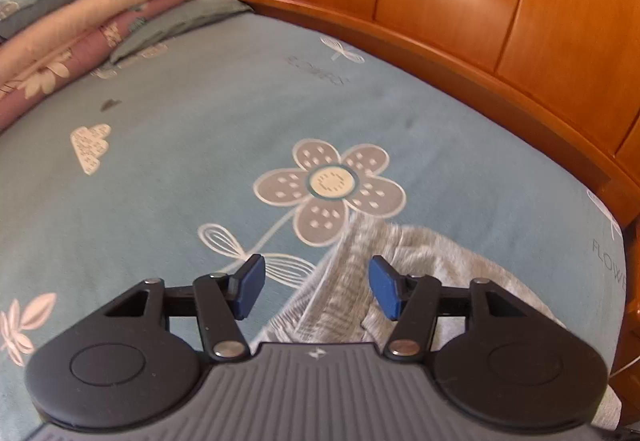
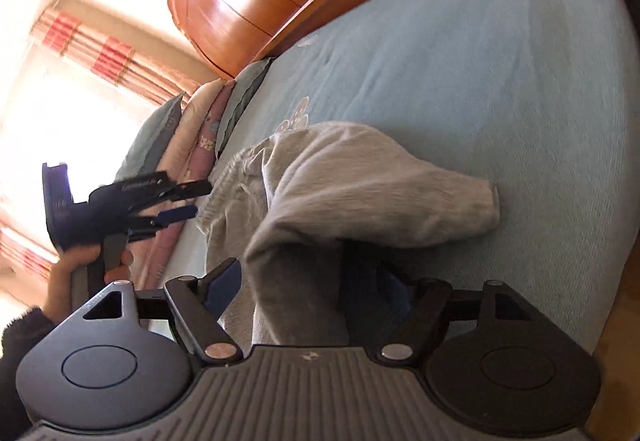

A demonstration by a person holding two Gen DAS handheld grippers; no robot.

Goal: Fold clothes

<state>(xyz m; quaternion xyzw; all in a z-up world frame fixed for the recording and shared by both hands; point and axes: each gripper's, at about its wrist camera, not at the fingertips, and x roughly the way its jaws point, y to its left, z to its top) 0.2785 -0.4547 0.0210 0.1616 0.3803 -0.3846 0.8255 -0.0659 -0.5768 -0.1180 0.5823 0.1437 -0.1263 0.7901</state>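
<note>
A grey knit garment [image 2: 360, 177] lies bunched on the blue bed sheet [image 2: 480, 61], one end stretched out to the right. A fold of it rises between the fingers of my right gripper [image 2: 308, 285], whose jaws stand wide apart, so it is open around the cloth. In the left wrist view the garment's ribbed waistband [image 1: 340, 281] lies just under and ahead of my left gripper [image 1: 316, 287], which is open and holds nothing. The left gripper [image 2: 192, 201] also shows in the right wrist view, held by a hand [image 2: 76, 265] beside the garment's waistband end.
A curved wooden headboard [image 1: 440, 1] borders the far side of the bed. A stack of folded quilts and pillows [image 1: 80, 25] sits at the sheet's far left. A bright window with striped curtains [image 2: 92, 53] is behind it. The flower-printed sheet [image 1: 200, 141] lies flat beyond the garment.
</note>
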